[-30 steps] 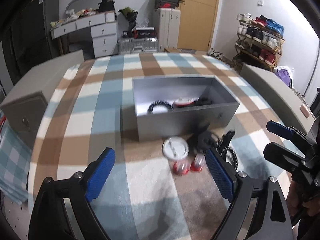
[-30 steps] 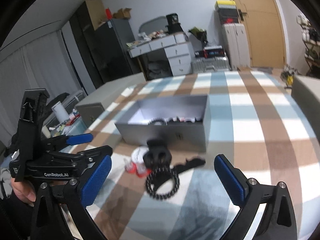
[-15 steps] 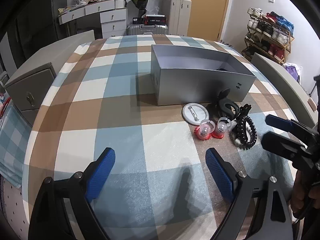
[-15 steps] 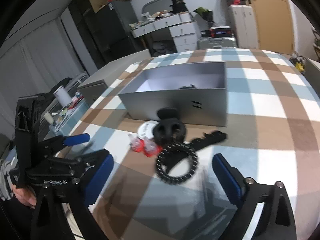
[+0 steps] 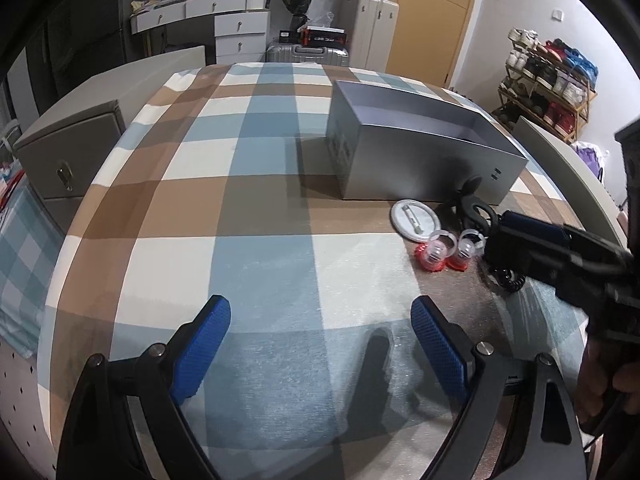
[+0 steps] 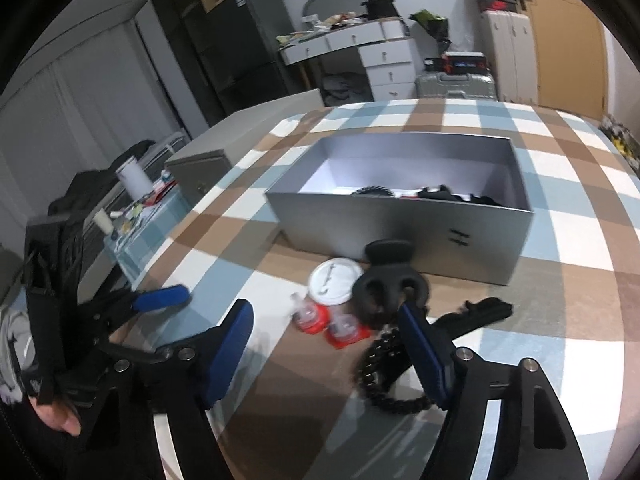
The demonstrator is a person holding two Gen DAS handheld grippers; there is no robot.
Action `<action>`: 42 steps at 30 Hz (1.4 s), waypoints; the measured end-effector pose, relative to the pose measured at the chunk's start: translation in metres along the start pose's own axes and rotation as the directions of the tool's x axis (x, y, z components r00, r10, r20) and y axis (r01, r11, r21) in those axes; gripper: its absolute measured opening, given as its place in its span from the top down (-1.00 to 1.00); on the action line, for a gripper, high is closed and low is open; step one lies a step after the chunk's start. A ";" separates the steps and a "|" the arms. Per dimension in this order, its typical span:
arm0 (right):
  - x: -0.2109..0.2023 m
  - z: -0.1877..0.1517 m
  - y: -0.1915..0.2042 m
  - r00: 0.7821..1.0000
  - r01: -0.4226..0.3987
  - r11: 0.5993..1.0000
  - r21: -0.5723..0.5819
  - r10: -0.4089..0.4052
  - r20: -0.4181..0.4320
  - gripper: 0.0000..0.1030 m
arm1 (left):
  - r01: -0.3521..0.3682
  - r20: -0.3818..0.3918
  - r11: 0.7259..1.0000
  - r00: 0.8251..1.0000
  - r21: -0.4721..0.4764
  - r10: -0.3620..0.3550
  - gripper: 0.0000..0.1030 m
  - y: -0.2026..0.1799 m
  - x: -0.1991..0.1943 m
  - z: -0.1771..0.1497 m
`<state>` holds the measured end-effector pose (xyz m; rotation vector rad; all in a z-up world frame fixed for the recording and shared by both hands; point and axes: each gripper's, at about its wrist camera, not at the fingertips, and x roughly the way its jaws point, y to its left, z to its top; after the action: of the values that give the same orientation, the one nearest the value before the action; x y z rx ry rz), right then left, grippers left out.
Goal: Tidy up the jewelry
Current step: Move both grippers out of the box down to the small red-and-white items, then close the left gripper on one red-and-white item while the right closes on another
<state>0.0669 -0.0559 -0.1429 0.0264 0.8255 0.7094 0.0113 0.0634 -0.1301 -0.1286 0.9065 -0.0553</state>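
A grey open box (image 6: pixel 408 216) stands on the checked tablecloth (image 5: pixel 260 208), with dark jewelry lying inside. In front of it lie a white round badge (image 6: pixel 334 282), two red-based clear ring cases (image 6: pixel 326 322), a black hair claw (image 6: pixel 390 284), a black beaded bracelet (image 6: pixel 388 384) and a black clip (image 6: pixel 476 314). My right gripper (image 6: pixel 326 354) is open, low over the ring cases and bracelet. My left gripper (image 5: pixel 320 346) is open and empty over bare cloth, left of the items (image 5: pixel 436 254).
A grey metal cabinet (image 5: pixel 68 152) stands beside the table's left edge. A desk with drawers (image 5: pixel 224 12), a suitcase (image 5: pixel 306 54) and a shoe rack (image 5: pixel 548 84) stand behind. A grey panel (image 5: pixel 568 172) runs along the table's right side.
My left gripper has pulled back and to the left, away from the box. My right gripper has moved down and closer to the ring cases and bracelet. Both stay open.
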 end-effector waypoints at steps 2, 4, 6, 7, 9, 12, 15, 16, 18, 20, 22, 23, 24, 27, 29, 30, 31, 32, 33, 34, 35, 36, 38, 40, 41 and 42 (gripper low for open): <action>0.003 -0.001 0.005 0.999 0.040 0.999 -0.027 -0.041 -0.012 -0.17 | -0.003 0.000 1.000 1.000 -0.007 0.003 -0.73 0.002 0.000 0.000; 0.006 -0.002 0.009 0.998 0.055 0.997 -0.047 -0.056 -0.019 0.02 | -0.010 0.009 1.000 1.000 0.009 0.010 -0.73 0.000 -0.003 -0.001; 0.009 -0.002 0.012 0.997 0.073 0.996 -0.059 -0.074 -0.020 0.12 | -0.020 0.020 1.000 1.000 0.023 0.020 -0.73 -0.001 -0.005 -0.002; 0.010 -0.003 0.013 0.996 0.081 0.994 -0.070 -0.082 -0.018 0.22 | -0.019 0.022 1.000 1.000 0.025 0.019 -0.73 -0.001 -0.006 -0.003; 0.013 -0.003 0.016 0.994 0.106 0.990 -0.096 -0.108 -0.017 0.33 | -0.015 0.019 1.000 1.000 0.019 0.015 -0.73 0.001 -0.005 -0.003; 0.015 -0.003 0.021 0.988 0.150 0.979 -0.138 -0.154 -0.014 0.53 | -0.011 0.003 1.000 1.000 0.004 0.011 -0.73 0.005 -0.002 -0.003; 0.019 -0.004 0.021 0.985 0.158 0.974 -0.164 -0.166 -0.036 0.87 | -0.013 -0.001 1.000 1.000 0.002 0.013 -0.73 0.006 -0.002 -0.003; 0.021 -0.005 0.022 0.984 0.164 0.972 -0.171 -0.173 -0.038 0.87 | -0.016 0.003 1.000 1.000 0.007 0.016 -0.73 0.005 -0.003 -0.003; 0.021 -0.007 0.025 0.982 0.178 0.965 -0.190 -0.188 -0.035 0.88 | -0.021 0.011 1.000 1.000 0.022 0.021 -0.73 0.003 -0.005 -0.003; 0.020 -0.008 0.029 0.981 0.183 0.961 -0.210 -0.193 -0.030 0.90 | -0.024 0.013 0.999 1.000 0.031 0.023 -0.73 0.001 -0.006 -0.003; 0.018 -0.009 0.032 0.982 0.181 0.958 -0.222 -0.189 -0.016 0.90 | -0.023 0.011 0.999 1.000 0.033 0.022 -0.73 0.002 -0.005 -0.002; 0.016 -0.009 0.032 0.983 0.179 0.958 -0.223 -0.185 -0.007 0.90 | -0.022 0.010 0.999 1.000 0.032 0.022 -0.73 0.002 -0.005 -0.002; 0.013 -0.008 0.032 0.984 0.176 0.960 -0.216 -0.179 0.005 0.90 | -0.023 0.012 0.999 1.000 0.031 0.022 -0.73 0.002 -0.005 -0.002; 0.002 -0.005 0.023 0.989 0.146 0.976 -0.162 -0.143 0.034 0.90 | -0.022 0.010 0.999 1.000 0.030 0.022 -0.73 0.003 -0.005 0.000; -0.004 -0.003 0.018 0.992 0.125 0.984 -0.125 -0.120 0.044 0.90 | -0.019 0.006 0.999 1.000 0.031 0.019 -0.73 0.002 -0.005 0.002; -0.008 -0.002 0.014 0.993 0.112 0.989 -0.100 -0.107 0.053 0.90 | -0.012 0.004 0.999 1.000 0.033 0.012 -0.73 0.000 -0.005 0.003; -0.013 -0.002 0.008 0.993 0.098 0.992 -0.074 -0.094 0.066 0.90 | -0.003 0.002 0.999 1.000 0.035 0.003 -0.73 -0.001 -0.005 0.004; -0.016 -0.002 0.005 0.994 0.090 0.994 -0.058 -0.086 0.072 0.90 | 0.007 0.001 0.999 1.000 0.035 -0.007 -0.73 -0.002 -0.004 0.006; -0.019 -0.001 0.001 0.994 0.082 0.996 -0.039 -0.078 0.080 0.90 | 0.017 -0.002 0.999 1.000 0.036 -0.017 -0.73 -0.003 -0.004 0.007; -0.024 -0.002 -0.004 0.994 0.071 0.997 -0.018 -0.069 0.090 0.90 | 0.034 -0.005 0.999 0.999 0.039 -0.034 -0.73 -0.006 -0.002 0.010; -0.027 -0.003 -0.005 0.993 0.068 0.998 -0.010 -0.067 0.096 0.90 | 0.046 -0.006 0.998 0.999 0.042 -0.046 -0.73 -0.008 -0.001 0.012; -0.031 -0.003 -0.007 0.992 0.065 0.998 -0.001 -0.065 0.105 0.90 | 0.058 -0.010 0.997 0.998 0.046 -0.057 -0.73 -0.011 0.001 0.015; -0.038 -0.005 -0.012 0.990 0.061 0.998 0.013 -0.062 0.123 0.90 | 0.086 -0.012 0.995 0.996 0.053 -0.085 -0.73 -0.018 0.004 0.020; -0.041 -0.007 -0.016 0.991 0.047 0.999 0.017 -0.049 0.122 0.90 | 0.102 -0.009 0.993 0.995 0.066 -0.102 -0.73 -0.026 0.009 0.026; -0.043 -0.008 -0.017 0.991 0.048 0.999 0.021 -0.051 0.125 0.90 | 0.104 -0.009 0.992 0.995 0.073 -0.103 -0.73 -0.029 0.010 0.027; -0.046 -0.010 -0.020 0.990 0.049 0.998 0.025 -0.052 0.132 0.90 | 0.105 -0.010 0.991 0.994 0.083 -0.105 -0.72 -0.032 0.013 0.029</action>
<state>0.0499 -0.1004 -0.1252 0.0717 0.7042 0.6441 0.0424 0.0327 -0.1181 -0.0981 0.9016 -0.1916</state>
